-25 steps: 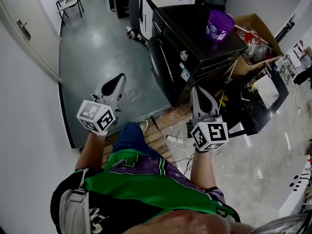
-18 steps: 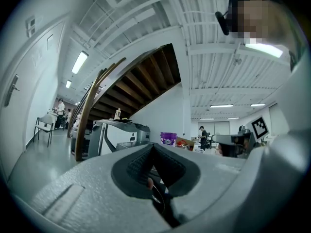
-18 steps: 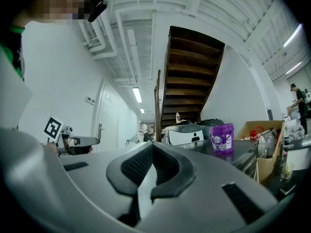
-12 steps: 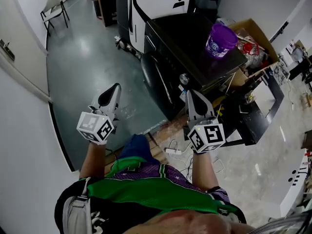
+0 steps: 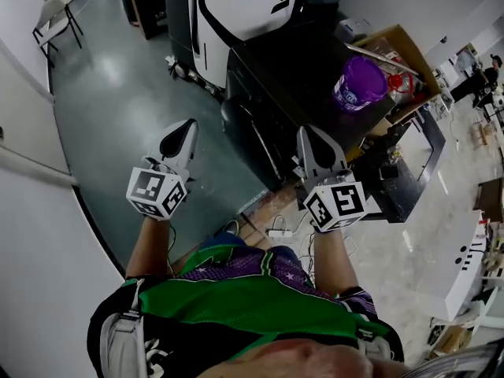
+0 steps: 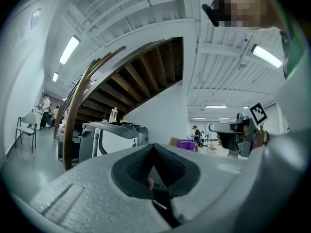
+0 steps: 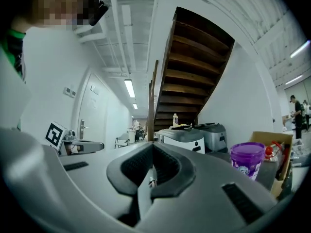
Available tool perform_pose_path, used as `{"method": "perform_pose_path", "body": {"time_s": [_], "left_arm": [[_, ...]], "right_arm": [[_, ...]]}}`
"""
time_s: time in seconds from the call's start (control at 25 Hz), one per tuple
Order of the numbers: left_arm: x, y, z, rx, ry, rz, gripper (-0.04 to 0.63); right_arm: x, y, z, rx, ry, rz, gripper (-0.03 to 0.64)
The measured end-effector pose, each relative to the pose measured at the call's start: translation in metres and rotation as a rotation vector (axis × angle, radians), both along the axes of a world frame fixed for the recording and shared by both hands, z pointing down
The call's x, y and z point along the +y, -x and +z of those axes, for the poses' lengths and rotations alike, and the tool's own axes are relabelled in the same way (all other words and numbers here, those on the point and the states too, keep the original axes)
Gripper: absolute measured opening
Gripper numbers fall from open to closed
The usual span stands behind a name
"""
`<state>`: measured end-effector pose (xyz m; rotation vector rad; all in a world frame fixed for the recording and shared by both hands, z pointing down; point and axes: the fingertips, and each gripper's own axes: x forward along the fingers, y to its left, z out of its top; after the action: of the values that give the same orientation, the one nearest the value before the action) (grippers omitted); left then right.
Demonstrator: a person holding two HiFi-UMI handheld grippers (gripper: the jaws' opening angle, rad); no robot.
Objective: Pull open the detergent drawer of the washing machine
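Biggest thing in front of you is the black washing machine [image 5: 291,69]. It stands ahead and a bit to your right, with a white-and-black unit [image 5: 236,6] behind it and a purple tub [image 5: 359,83] sitting on its top. You're in the approach step, nothing's been pulled yet. The left gripper [image 5: 186,128] is out over bare floor [image 5: 110,109], off to the machine's side, with its jaws pinched together on nothing. The right gripper [image 5: 309,136] is the one near the front corner, and its jaws are also closed and empty. The detergent drawer should be in the top strip of the front panel, but it's too dark for me to pick out. I reckon next you close the gap, open whichever claw you use, and hook the drawer's lip before pulling straight back.
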<state>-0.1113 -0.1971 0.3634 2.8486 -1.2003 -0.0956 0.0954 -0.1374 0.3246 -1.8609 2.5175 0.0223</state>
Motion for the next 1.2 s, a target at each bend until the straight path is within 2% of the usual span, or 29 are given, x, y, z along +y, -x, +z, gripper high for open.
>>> {"method": "perform_pose_path", "body": {"time_s": [0.2,0.56,0.92,1.0,1.08,1.2], "left_arm": [[-0.020,-0.005,-0.007,0.018,0.012,0.045,0.015],[-0.051,-0.030,0.018,0.058,0.057,0.106,0.017],[-0.087,-0.065,0.042,0.012,0.116,0.102,0.018],[-0.099,-0.075,0.048,0.012,0.134,0.119,0.037],[-0.110,-0.086,0.057,0.027,0.169,0.157,0.088],[-0.129,-0.103,0.073,0.081,0.239,0.198,0.133]], "right_arm": [[-0.016,-0.006,-0.018,0.012,-0.004,0.056,0.000],[-0.044,-0.026,0.001,0.004,0.002,0.088,0.000],[-0.083,-0.036,0.009,-0.034,-0.002,0.049,0.000],[-0.093,-0.038,0.012,-0.032,0.001,0.039,0.000],[-0.100,-0.042,0.017,-0.025,0.007,0.034,0.000],[-0.109,-0.053,0.022,-0.016,0.012,0.037,0.000]]}}
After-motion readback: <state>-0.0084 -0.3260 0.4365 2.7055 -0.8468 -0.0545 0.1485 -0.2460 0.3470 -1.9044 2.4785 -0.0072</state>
